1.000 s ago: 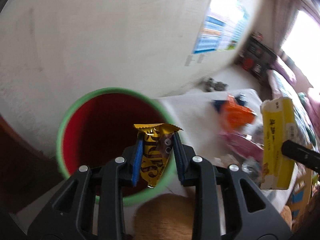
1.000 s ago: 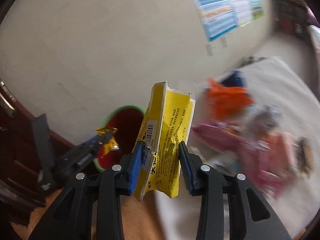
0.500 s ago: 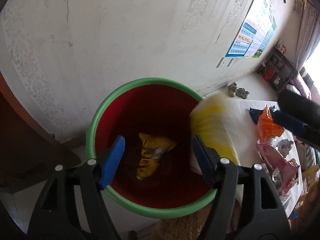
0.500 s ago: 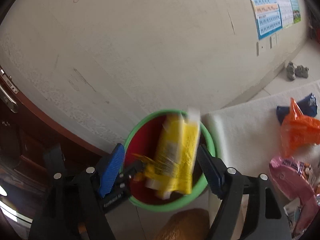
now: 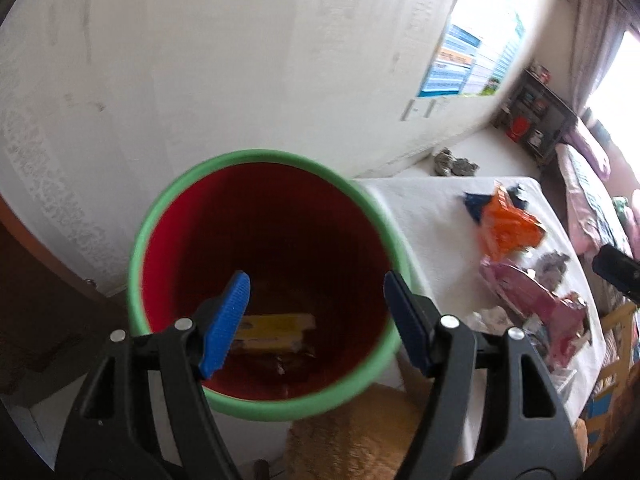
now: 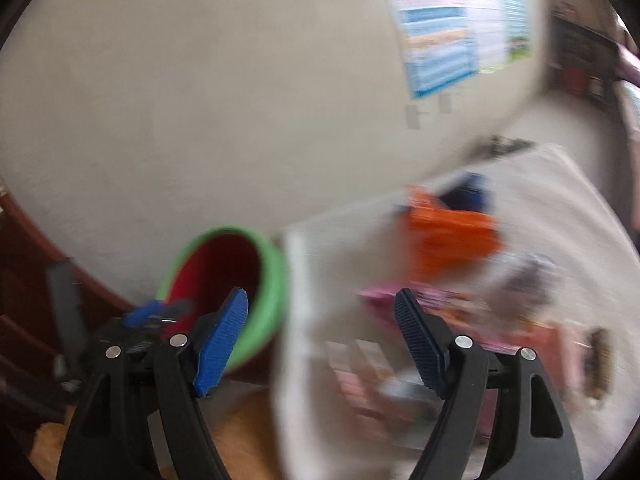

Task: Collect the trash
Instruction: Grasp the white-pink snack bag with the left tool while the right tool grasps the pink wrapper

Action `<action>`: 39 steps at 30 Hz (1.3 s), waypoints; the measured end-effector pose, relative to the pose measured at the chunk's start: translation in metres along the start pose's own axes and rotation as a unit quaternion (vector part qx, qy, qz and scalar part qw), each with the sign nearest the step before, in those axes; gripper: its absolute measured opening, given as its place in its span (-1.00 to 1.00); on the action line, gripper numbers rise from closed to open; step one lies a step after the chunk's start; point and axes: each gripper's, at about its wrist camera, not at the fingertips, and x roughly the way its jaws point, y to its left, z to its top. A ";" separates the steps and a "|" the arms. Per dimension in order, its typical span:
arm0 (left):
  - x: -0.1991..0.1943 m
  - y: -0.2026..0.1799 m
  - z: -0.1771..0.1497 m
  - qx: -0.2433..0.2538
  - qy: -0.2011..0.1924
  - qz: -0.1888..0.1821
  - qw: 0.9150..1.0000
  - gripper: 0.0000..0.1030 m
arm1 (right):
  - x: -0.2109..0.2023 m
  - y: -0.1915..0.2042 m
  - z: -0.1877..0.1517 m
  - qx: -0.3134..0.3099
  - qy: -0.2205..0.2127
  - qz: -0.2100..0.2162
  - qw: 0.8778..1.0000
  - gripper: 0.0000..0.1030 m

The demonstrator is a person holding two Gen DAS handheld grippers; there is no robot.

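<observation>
In the left wrist view, the red bin (image 5: 264,280) with its green rim is filling the centre-left of the frame, and the left gripper (image 5: 316,324) is hanging over its mouth with jaws standing apart and nothing between them. A yellow box (image 5: 276,330) is lying at the bottom of the bin, just right of the left blue pad. Further right, on the white table (image 5: 432,216), an orange wrapper (image 5: 510,230) and a pink packet (image 5: 536,304) are waiting in the middle-right of the frame.

In the blurred right wrist view, the right gripper (image 6: 322,338) is also standing apart and empty, sitting at lower centre between the bin at lower left and the littered table at right.

The drop-off step appears finished; the next move is likely calling for a reach toward the remaining wrappers, closing on one without dragging the others.
</observation>
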 end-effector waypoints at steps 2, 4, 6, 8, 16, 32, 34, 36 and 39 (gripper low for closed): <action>-0.001 -0.013 -0.002 0.011 0.002 -0.010 1.000 0.30 | -0.008 -0.027 -0.007 0.007 0.000 -0.040 0.999 0.43; -0.001 -0.030 -0.006 0.026 0.006 -0.024 0.999 0.30 | -0.013 -0.054 -0.014 0.026 0.007 -0.059 0.998 0.43; -0.001 -0.046 -0.011 0.043 0.011 -0.036 0.998 0.30 | -0.013 -0.075 -0.022 0.051 0.014 -0.064 0.997 0.43; 0.001 -0.063 -0.017 0.056 0.021 -0.048 0.997 0.30 | -0.007 -0.087 -0.029 0.061 0.026 -0.063 0.996 0.43; -0.006 -0.103 -0.035 0.098 0.045 -0.074 0.991 0.30 | 0.039 -0.092 -0.059 0.053 0.082 -0.050 0.994 0.17; 0.037 -0.151 -0.054 0.074 0.106 -0.103 0.986 0.30 | -0.039 -0.088 -0.078 0.083 -0.002 -0.020 0.996 -0.50; 0.048 -0.158 -0.055 0.079 0.118 -0.096 0.985 0.30 | -0.042 -0.091 -0.082 0.095 0.001 -0.020 0.995 -0.48; 0.059 -0.161 -0.057 0.073 0.136 -0.092 0.984 0.30 | -0.044 -0.093 -0.083 0.099 0.002 -0.022 0.995 -0.47; 0.067 -0.160 -0.059 0.052 0.143 -0.090 0.984 0.30 | -0.052 -0.093 -0.087 0.100 -0.003 -0.024 0.995 -0.47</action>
